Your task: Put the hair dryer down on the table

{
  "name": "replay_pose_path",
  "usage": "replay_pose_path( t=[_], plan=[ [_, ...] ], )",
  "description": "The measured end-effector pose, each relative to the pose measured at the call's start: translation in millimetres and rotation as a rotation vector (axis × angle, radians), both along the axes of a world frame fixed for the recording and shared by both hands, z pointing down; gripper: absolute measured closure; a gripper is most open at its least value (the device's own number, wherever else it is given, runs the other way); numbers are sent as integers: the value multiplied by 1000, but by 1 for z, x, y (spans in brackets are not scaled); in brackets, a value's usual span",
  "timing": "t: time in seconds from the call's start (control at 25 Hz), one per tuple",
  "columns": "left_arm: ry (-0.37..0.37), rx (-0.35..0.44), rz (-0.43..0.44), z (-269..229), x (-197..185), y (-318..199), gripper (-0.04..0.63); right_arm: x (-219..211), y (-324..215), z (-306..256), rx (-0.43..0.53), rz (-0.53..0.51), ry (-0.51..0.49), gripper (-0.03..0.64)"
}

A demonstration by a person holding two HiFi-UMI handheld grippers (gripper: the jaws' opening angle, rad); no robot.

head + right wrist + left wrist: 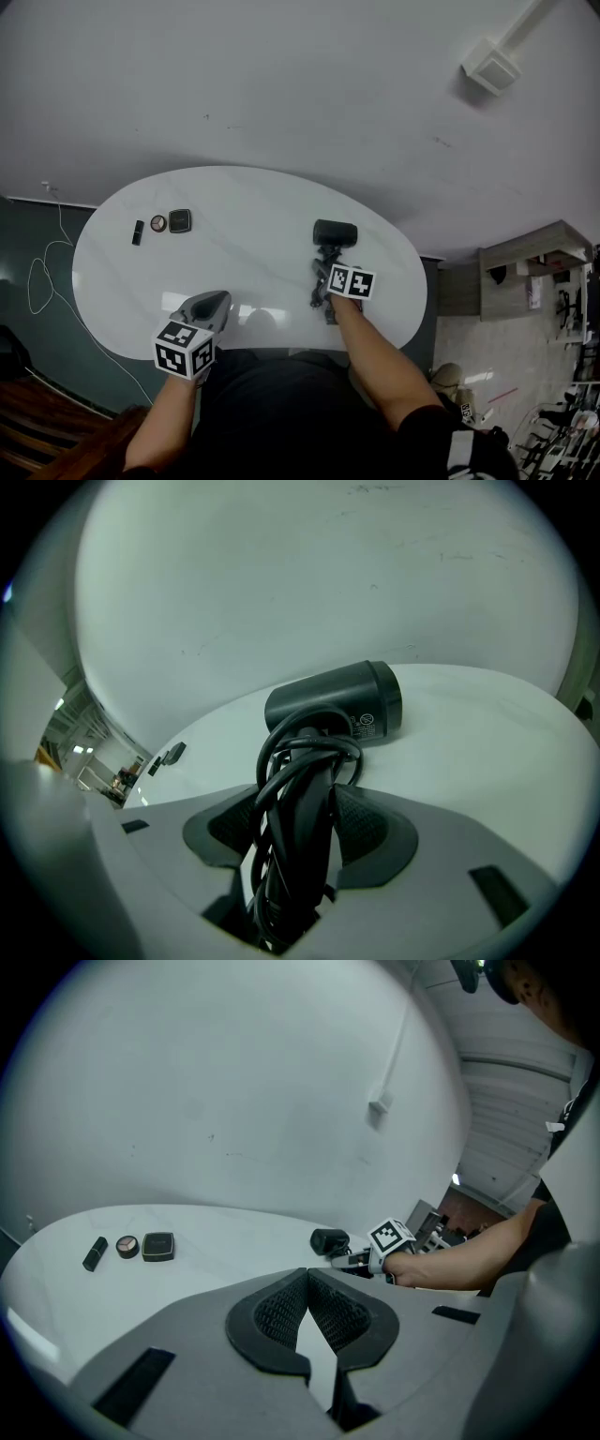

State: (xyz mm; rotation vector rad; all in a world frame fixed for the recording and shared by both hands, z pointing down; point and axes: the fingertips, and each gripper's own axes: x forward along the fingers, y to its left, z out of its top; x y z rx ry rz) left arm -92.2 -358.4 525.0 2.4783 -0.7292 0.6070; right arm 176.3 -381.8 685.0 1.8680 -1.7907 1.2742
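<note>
So there's a white oval table [253,216], and over on its far left sit three little things in a row: a small black stick [138,232], a round compact with a pinkish middle [158,223] and a dark square case [180,220], all just beside each other. Moving right, the left gripper [214,305] hangs over the near edge of the table. Its jaws are pinched together at the tips with nothing between them, and its black-and-white marker cube [184,349] sits nearest the person. Further right is the right gripper [326,277], clenched on the handle of the black hair dryer [335,232], which has its black cord [281,761] wound round that handle. The dryer's fat barrel points away on the far side of the gripper and looks like it's lying on the tabletop, right of centre.
</note>
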Motion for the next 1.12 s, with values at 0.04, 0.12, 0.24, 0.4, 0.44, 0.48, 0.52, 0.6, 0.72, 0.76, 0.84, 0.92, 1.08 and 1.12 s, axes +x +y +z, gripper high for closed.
replay_pose_path(
  t=[0.04, 0.12, 0.24, 0.4, 0.44, 0.48, 0.52, 0.6, 0.72, 0.76, 0.84, 0.92, 1.08, 1.12],
  plan=[
    [0, 0, 1, 0, 1, 0, 578, -1, 0, 1, -6, -13, 11, 402],
    [0, 0, 2, 0, 3, -1, 578, -1, 0, 2, -18, -34, 35, 399],
    [1, 0, 2, -1, 5, -3, 578, -2, 2, 1, -33, -63, 66, 396],
    [3, -1, 12, -1, 10, -5, 578, -3, 5, -9, -19, -86, 83, 393],
    [4, -1, 18, -2, 13, -5, 578, -3, 6, -14, -9, -91, 89, 393],
    [6, 0, 25, -2, 16, -4, 578, -3, 8, -19, 2, -97, 97, 393],
    [7, 2, 33, -2, 20, -3, 578, -2, 10, -24, 14, -104, 105, 393],
    [10, 4, 53, -3, 27, -1, 578, -2, 16, -35, 41, -118, 121, 393],
    [10, 8, 85, -4, 38, 2, 578, -7, 25, -53, 91, -142, 135, 393],
    [11, 9, 95, -4, 42, 4, 578, -10, 29, -60, 111, -149, 132, 393],
    [15, 14, 116, -7, 49, 8, 578, -17, 39, -75, 160, -168, 105, 394],
    [21, 20, 133, -10, 55, 12, 578, -26, 51, -92, 219, -187, 57, 410],
    [33, 29, 163, -17, 65, 19, 578, -33, 77, -127, 319, -176, -13, 506],
    [36, 32, 173, -19, 69, 21, 578, -32, 83, -134, 341, -165, -20, 550]
  ],
)
